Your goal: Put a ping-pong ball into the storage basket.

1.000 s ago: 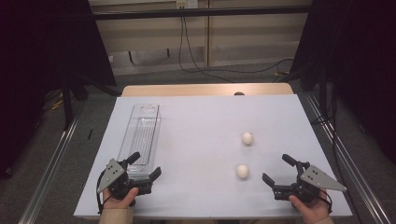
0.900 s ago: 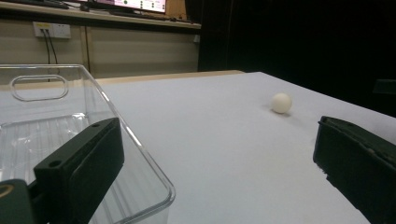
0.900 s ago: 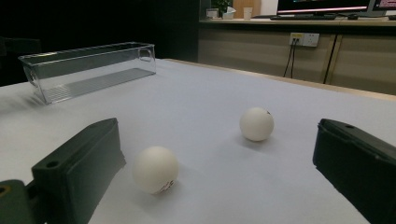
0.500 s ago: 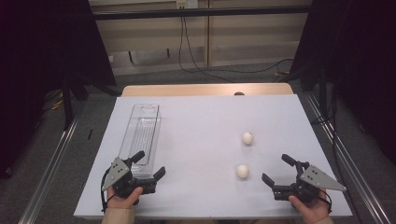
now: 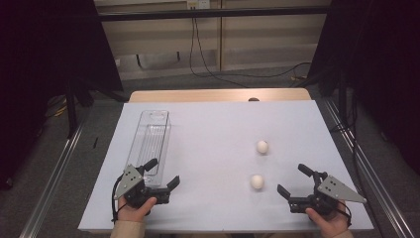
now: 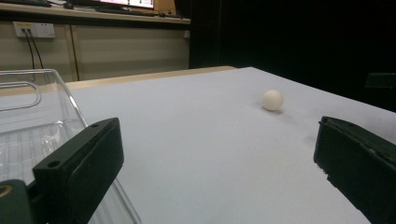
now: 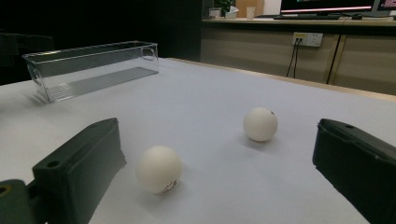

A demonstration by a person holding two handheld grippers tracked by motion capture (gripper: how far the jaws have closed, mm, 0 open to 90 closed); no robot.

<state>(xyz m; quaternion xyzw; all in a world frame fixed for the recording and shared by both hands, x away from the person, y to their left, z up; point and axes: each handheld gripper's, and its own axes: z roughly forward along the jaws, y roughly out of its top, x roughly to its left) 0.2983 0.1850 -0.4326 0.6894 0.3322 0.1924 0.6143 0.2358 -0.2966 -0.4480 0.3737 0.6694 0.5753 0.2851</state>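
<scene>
At the table's near right edge the right gripper (image 5: pixel 298 182) gapes, holding nothing, the near ball (image 7: pixel 159 169) just beyond its jaws and the far ball (image 7: pixel 260 124) behind. Near left, the left gripper (image 5: pixel 163 173) is likewise spread beside the clear tray (image 6: pixel 28 121), whose ribbed floor shows there.

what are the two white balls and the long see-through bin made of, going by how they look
Near ball and far ball: probably lightweight plastic, like table tennis balls; matte off-white, smooth, with a small dark printed mark on each. Long bin: likely clear hard plastic, acrylic or similar; glossy, since the table shows through its walls and the rims catch light, with a ribbed floor and a cut-out handle at the end.
</scene>
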